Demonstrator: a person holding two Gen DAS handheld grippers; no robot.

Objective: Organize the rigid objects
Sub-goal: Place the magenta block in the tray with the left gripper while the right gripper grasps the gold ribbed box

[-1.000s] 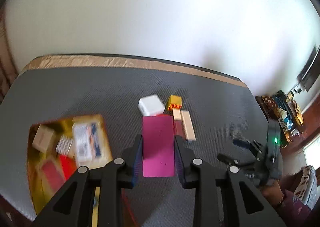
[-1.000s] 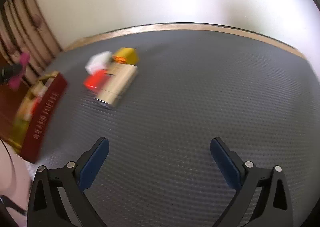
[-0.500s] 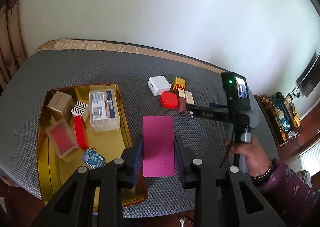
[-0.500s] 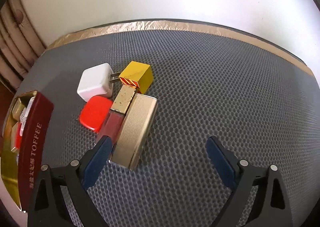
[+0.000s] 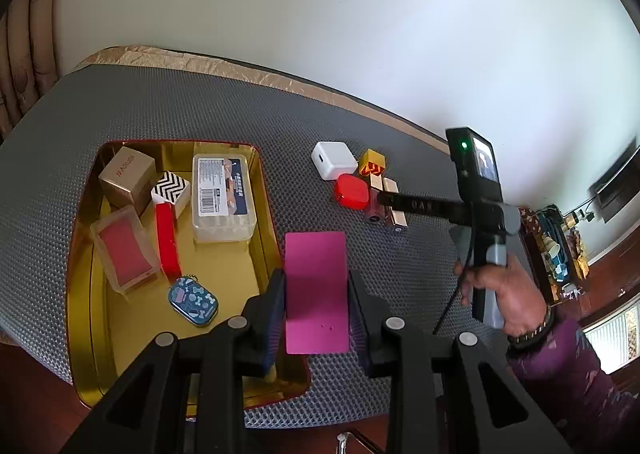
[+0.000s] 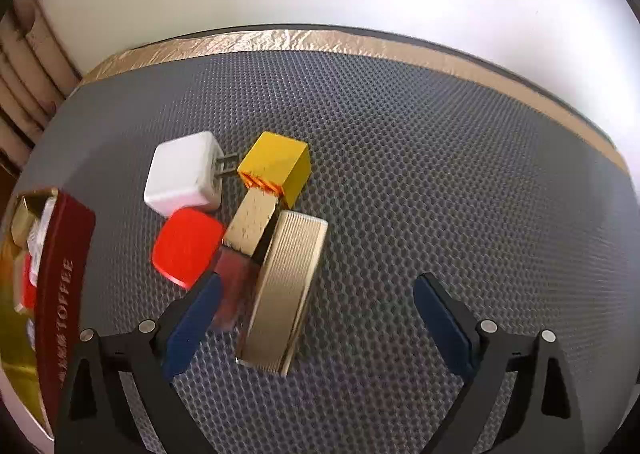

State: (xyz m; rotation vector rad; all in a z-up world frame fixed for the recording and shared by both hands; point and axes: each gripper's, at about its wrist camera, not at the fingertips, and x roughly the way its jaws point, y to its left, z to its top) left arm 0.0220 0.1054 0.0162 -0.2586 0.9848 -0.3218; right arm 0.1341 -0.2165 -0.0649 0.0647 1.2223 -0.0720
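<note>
- Grey honeycomb matting covered the table, with a tan strip along its far edge and a pale wall behind.
- On the left of the mat sat a gold tin with a dark red outer wall.
- Inside the tin lay a tan box, a zigzag-patterned box, a clear labelled case, a red stick, a clear box with a red insert and a blue patterned tag.
- The left gripper was clamped on a pink card, held over the tin's right rim and the mat beside it.
- A cluster of loose items stood on the mat to the right of the tin: a white charger, a yellow cube, a red case, a gold-capped red tube and a ribbed gold box.
- The charger's prongs pointed at the cube; the tube lay between the red case and the gold box, touching both.
- The right gripper hung above this cluster with its jaws spread wide and gripping nothing; the gold box's near end lay between them, apart from both pads, and the left finger overlapped the tube in the right wrist view.
- A hand in a purple sleeve held that gripper's handle.
</note>
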